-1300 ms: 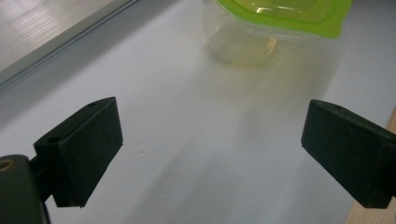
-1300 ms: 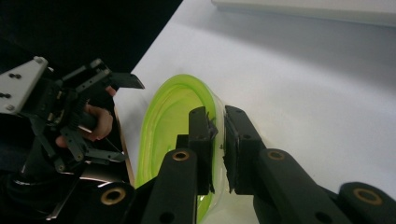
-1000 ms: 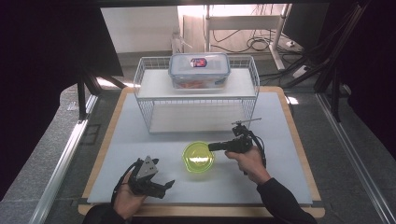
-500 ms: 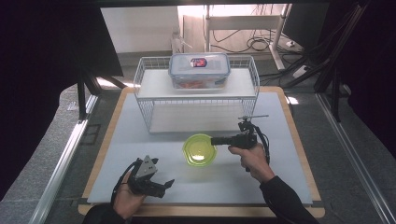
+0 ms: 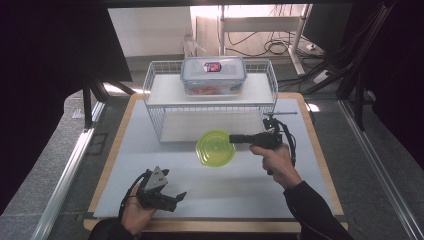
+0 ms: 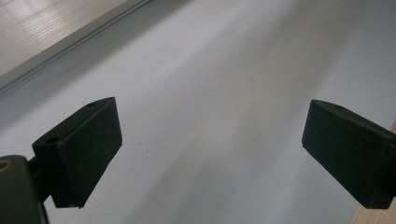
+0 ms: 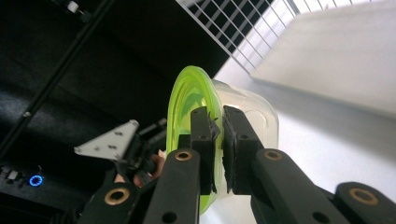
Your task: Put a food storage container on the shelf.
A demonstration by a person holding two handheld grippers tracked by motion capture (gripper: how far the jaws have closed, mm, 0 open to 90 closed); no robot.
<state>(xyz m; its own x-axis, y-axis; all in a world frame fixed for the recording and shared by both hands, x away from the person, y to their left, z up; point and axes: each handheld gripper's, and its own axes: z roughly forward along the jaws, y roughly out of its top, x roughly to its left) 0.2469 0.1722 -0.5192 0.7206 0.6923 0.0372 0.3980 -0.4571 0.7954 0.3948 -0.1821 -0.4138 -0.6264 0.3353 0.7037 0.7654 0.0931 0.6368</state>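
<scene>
The right gripper (image 5: 233, 138) is seen clamped on the rim of a small clear container with a green lid (image 5: 216, 147). In the right gripper view, the edge of this container (image 7: 205, 116) is pinched between the two black jaws, which are almost together, and the container is turned on its side there. Whether something is inside it cannot be told. In the high view the container is held above the tabletop (image 5: 240, 185), just in front of a white wire rack (image 5: 160, 107), and the right hand (image 5: 277, 160) is seen behind the gripper.

The left gripper (image 5: 172, 197) is held low near the front edge of the tabletop, well apart from the green-lidded container. In the left gripper view its jaws are wide apart and nothing is between them; the pale tabletop (image 6: 210, 116) is seen under them.

On the top shelf of the wire rack a larger clear box with a blue-edged lid (image 5: 213, 75) is placed. Something red and orange is seen inside it through the wall, but what it is cannot be told. A small dark label is on its lid.
</scene>
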